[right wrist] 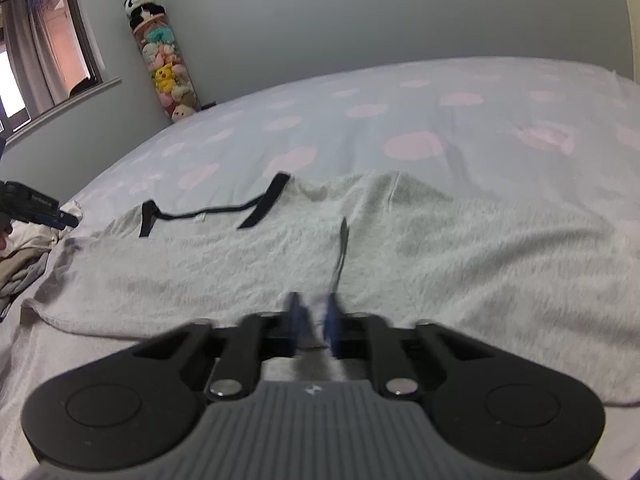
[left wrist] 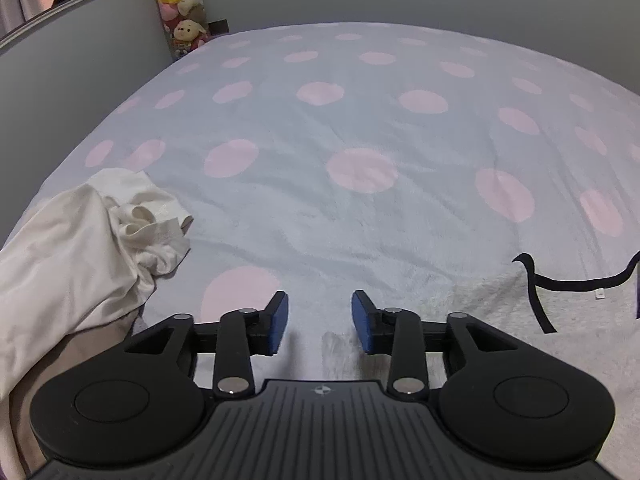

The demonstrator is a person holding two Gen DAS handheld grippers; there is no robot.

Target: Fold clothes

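Item 1, nearest. Left gripper (left wrist: 320,316): blue pads (left wrist: 279,320) stand well apart with nothing between them; released. It hangs over bare blanket, just beside the near left edge of the shirt.

Item 2. Right gripper (right wrist: 314,326): picture blurred here; the pads are nearly together, clenched. A fold of grey cloth seems to rise between them, so it probably pinches the shirt's near hem, though the blur leaves that unsure.

Item 3. Grey shirt (right wrist: 256,264): the task's thing. Lies spread across the near part of the bed, dark-trimmed neckline (right wrist: 208,212) toward the far left, wrinkles on the right half, one edge curled at the near left.

Item 4. Pile of pale clothes (left wrist: 80,248): crumpled at the bed's left edge, apart from the shirt.

Item 5. Blanket (left wrist: 360,120): pale blue with pink spots, covers the bed beyond.

Item 6, farthest. Column of stuffed toys (right wrist: 168,68) in the corner; window (right wrist: 40,40) on the left wall.

Handling note, as judgement: the step appears to be taking hold of the shirt for a fold. The free gripper should close on the edge opposite the held one, catching both layers; lift both sides evenly, keep the cloth taut, and lay it flat clear of the pile.
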